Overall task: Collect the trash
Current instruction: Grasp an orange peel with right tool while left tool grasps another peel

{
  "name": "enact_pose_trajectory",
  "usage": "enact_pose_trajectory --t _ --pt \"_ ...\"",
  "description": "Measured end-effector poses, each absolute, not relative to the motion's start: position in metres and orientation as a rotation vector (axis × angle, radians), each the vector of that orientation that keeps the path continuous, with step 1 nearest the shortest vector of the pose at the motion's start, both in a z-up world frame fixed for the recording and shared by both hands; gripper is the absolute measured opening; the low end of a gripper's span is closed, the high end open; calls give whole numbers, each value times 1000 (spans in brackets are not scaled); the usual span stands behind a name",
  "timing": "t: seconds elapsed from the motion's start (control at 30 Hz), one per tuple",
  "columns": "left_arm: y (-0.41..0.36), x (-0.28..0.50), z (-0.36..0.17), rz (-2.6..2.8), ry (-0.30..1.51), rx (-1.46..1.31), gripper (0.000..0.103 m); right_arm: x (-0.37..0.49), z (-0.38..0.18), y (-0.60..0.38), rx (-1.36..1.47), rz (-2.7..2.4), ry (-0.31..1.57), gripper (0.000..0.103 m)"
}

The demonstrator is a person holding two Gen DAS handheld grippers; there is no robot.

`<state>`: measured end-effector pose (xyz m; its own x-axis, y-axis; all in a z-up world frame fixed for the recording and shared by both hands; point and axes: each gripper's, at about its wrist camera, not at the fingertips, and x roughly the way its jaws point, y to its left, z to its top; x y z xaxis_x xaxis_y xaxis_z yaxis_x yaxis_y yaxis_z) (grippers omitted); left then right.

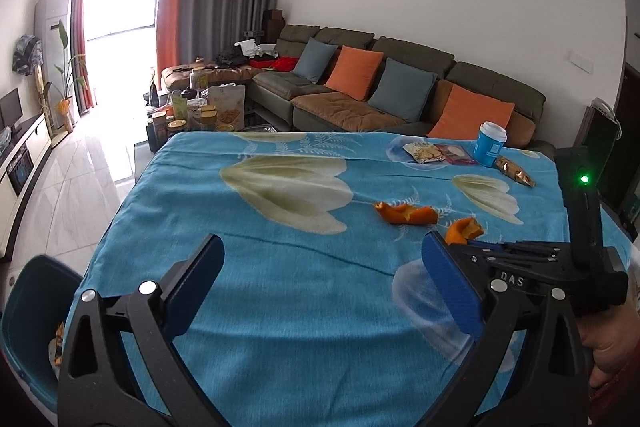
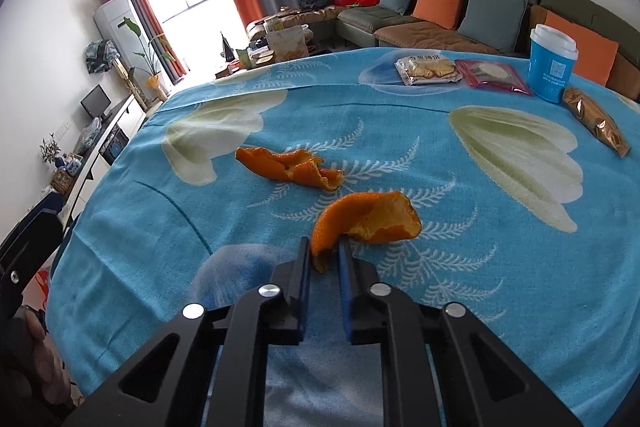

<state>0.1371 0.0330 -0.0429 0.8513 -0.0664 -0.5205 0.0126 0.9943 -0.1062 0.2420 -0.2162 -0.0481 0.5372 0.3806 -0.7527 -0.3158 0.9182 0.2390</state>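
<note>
Two orange peels lie on the blue flowered tablecloth (image 2: 400, 131). My right gripper (image 2: 325, 247) is shut on the near end of the closer peel (image 2: 368, 219), which also shows in the left wrist view (image 1: 464, 229). The farther peel (image 2: 288, 167) lies loose beyond it and also shows in the left wrist view (image 1: 406, 214). My left gripper (image 1: 320, 259) is open and empty above the table's near left part. A teal bin (image 1: 36, 323) with some scraps inside stands by the table's left edge, under my left gripper's left finger.
At the far right of the table stand a blue cup with white lid (image 2: 552, 63), a cracker packet (image 2: 426, 69), a pink packet (image 2: 494, 75) and a gold snack bag (image 2: 596, 123). A sofa (image 1: 400, 95) with cushions runs behind the table.
</note>
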Motion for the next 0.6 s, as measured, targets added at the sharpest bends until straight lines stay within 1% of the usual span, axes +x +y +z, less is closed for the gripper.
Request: enact_pose_trajectory --t 0.07,0.27,0.6 --pt "30 145 -42 -54 551 -94 97 242 -47 -219 89 426 907 7" --pt "15 172 -39 -99 556 -73 97 241 -42 -232 118 426 879 6" --pt "-18 229 -58 -178 677 -72 97 242 -31 -263 164 399 834 6"
